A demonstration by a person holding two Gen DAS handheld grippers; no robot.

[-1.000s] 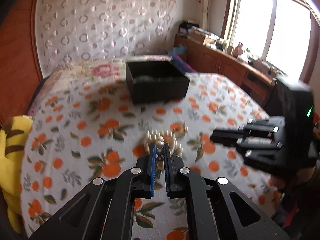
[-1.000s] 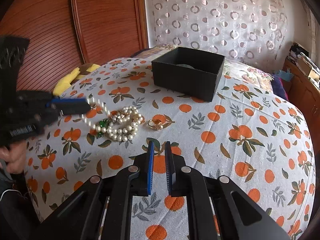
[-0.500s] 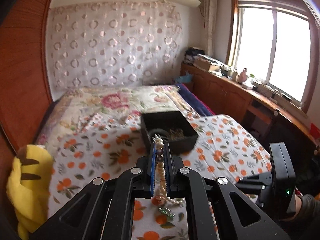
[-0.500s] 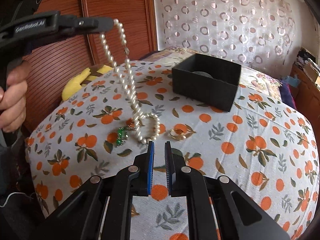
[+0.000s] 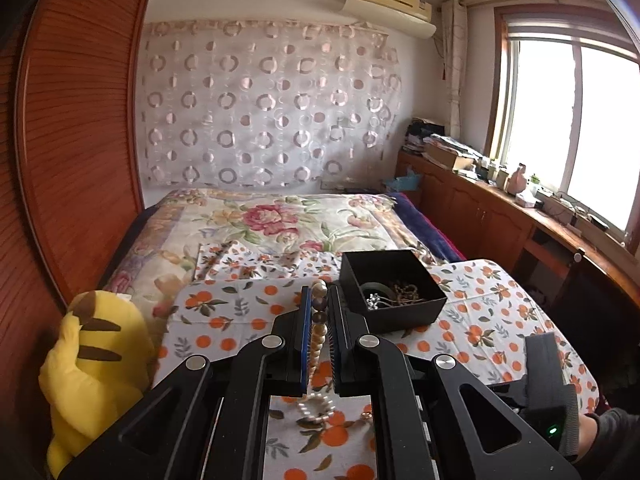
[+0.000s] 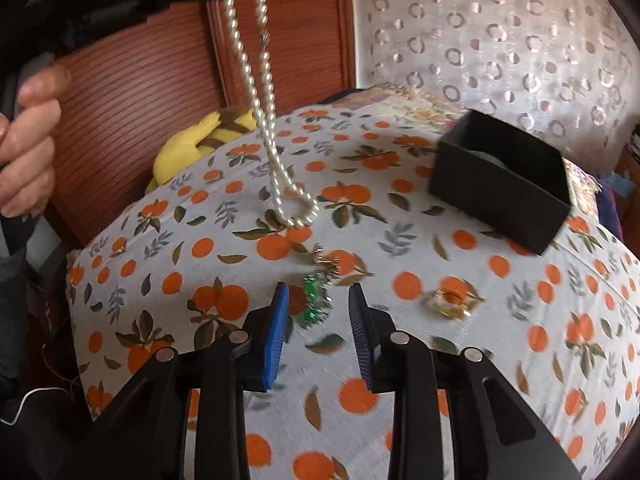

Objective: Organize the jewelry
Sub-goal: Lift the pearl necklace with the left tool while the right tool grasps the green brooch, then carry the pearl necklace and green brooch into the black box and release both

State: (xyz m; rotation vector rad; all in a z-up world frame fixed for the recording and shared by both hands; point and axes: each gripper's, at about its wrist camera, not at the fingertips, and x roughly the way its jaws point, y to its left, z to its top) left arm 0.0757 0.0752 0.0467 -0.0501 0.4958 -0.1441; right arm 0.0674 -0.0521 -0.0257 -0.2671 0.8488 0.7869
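- My left gripper (image 5: 319, 316) is clamped on the pearl necklace (image 6: 264, 92), which hangs as a long doubled strand in front of the black box (image 6: 500, 184), its lowest loop just above the bed (image 6: 520, 320).
- I'd lift until that loop clears the box rim, then carry it over slowly so the smooth round beads don't swing.
- My right gripper (image 6: 318, 330) is spread apart over a green glassy trinket (image 6: 314, 298); a gold ring (image 6: 452, 302) lies nearer the box.
- The box is matte, square and open-topped.
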